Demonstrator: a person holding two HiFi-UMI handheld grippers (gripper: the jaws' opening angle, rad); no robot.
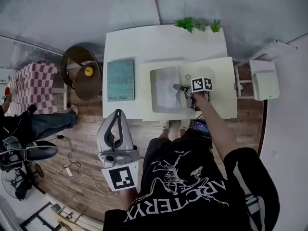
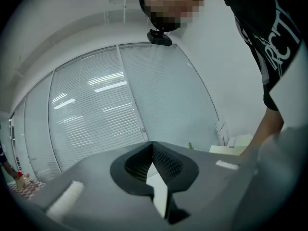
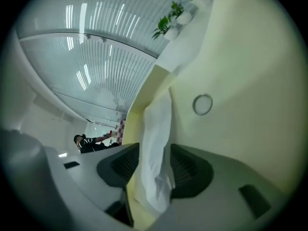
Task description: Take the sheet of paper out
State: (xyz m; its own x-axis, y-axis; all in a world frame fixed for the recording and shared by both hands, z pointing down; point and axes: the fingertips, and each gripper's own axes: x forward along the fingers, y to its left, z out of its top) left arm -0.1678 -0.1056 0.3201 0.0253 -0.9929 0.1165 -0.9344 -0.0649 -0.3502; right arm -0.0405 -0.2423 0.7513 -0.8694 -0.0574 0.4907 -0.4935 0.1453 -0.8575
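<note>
A white sheet of paper (image 1: 166,88) lies partly on a cream folder (image 1: 219,76) on the white table (image 1: 144,42). My right gripper (image 1: 182,88) reaches the sheet's right edge. In the right gripper view the paper (image 3: 156,138) stands crumpled between the jaws of this gripper (image 3: 156,165), which stand wide apart and do not pinch it. The folder (image 3: 240,71) with a round fastener (image 3: 202,104) fills the right side. My left gripper (image 1: 118,113) hangs off the table near the person's lap; its tips meet with nothing in them (image 2: 152,146).
A teal book (image 1: 120,79) lies on the table's left part. Small potted plants (image 1: 188,23) stand at the far edge. A wicker chair (image 1: 82,71) is left of the table, a white side unit (image 1: 263,78) right of it. Another person (image 1: 29,124) sits at far left.
</note>
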